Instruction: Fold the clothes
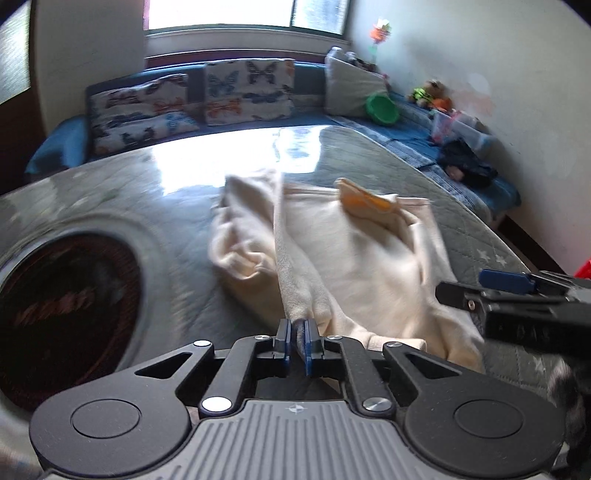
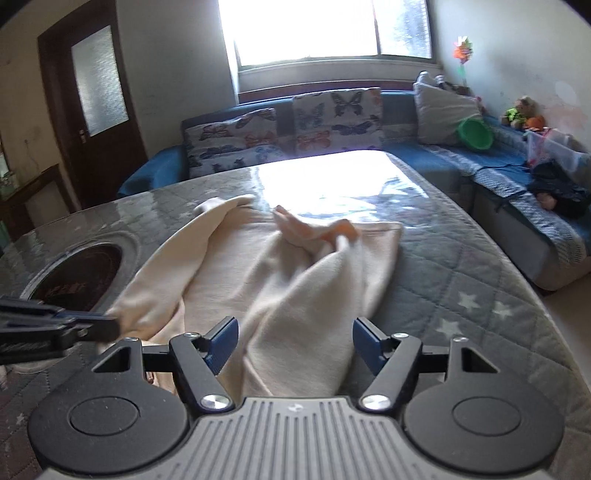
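Garment (image 2: 258,273): cream, rumpled on the counter (image 2: 461,266).
Left gripper (image 1: 297,338): clamped on a garment fold.
Right gripper (image 2: 295,341): fingers apart, straddling the garment's near edge.

Daylight floods in from the window (image 2: 332,33) ahead of me, blown out to pure white. It throws hard glare across the glossy table (image 1: 236,162), washing out its far half. Both fisheye views bend and darken at the corners, and the cream garment (image 1: 351,258) smears with motion blur.
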A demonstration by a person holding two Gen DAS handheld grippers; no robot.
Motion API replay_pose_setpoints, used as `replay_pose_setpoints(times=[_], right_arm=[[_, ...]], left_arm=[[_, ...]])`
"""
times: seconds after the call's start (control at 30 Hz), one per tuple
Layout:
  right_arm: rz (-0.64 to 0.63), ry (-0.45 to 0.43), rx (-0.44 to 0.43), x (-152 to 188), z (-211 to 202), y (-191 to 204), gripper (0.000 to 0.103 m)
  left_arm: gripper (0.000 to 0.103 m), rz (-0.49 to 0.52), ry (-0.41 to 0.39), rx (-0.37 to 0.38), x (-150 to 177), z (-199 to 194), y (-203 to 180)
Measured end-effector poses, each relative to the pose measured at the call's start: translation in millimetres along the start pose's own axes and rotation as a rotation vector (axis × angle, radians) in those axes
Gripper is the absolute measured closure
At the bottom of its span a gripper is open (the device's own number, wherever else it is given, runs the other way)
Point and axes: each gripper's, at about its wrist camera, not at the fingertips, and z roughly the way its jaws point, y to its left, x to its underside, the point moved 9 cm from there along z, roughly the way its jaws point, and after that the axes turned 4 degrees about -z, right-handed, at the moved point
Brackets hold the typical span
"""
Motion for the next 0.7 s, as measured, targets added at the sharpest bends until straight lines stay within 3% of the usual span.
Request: replay_pose_setpoints(times=[0.37, 0.57, 0.7], right_arm=[[-0.036, 0.035, -0.036, -2, 17, 19, 0.036], [-0.056, 0.060, -0.058, 5, 23, 30, 0.036], [-0.085, 0.070, -0.067, 8, 24, 41, 0.036]], left_arm=[[0.096, -0.087, 0.064, -0.047, 60, -59, 57], [0.094, -0.067, 0.158, 0.008, 94, -81, 69], [0.087, -0.040, 0.115, -0.002, 78, -86, 73]])
